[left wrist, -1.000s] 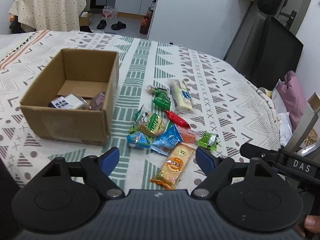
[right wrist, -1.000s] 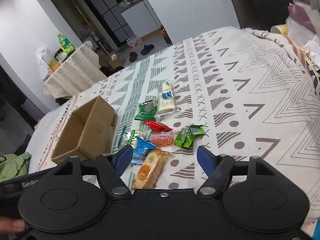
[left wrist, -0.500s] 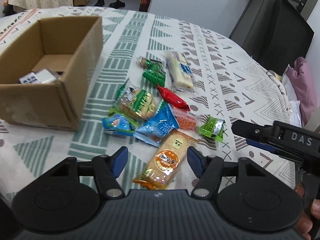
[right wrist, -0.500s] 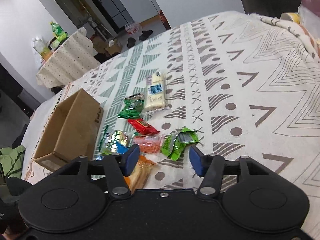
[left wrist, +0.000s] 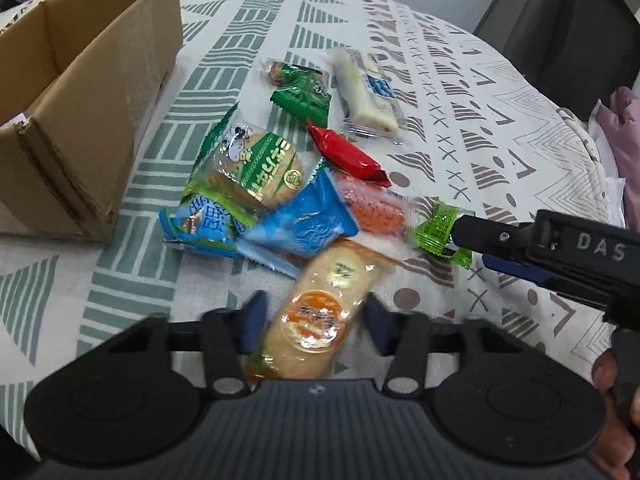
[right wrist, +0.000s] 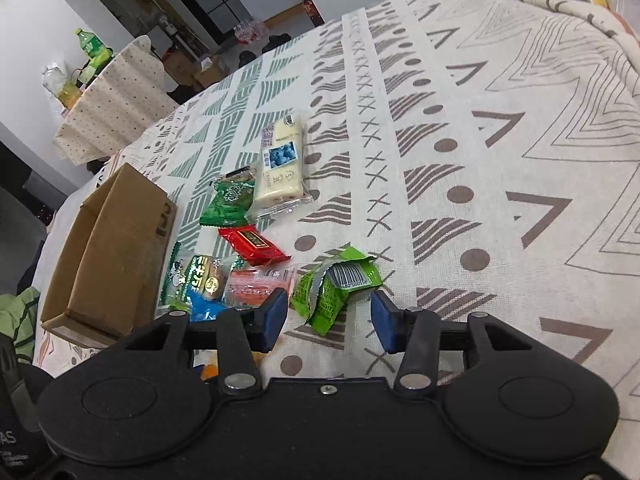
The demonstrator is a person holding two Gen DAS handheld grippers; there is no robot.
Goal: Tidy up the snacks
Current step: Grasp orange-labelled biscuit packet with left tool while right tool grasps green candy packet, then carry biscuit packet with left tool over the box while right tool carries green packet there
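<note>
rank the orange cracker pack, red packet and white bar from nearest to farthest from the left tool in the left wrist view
1. Orange cracker pack, between the left tool fingers.
2. Red packet, mid-pile, slightly right.
3. White bar, far side of the pile.

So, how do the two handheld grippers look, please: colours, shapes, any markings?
Both the left gripper and the right gripper are black, with two round discs on the body and blue pads on the fingers. White letters "DAS" mark the right one's side.
</note>
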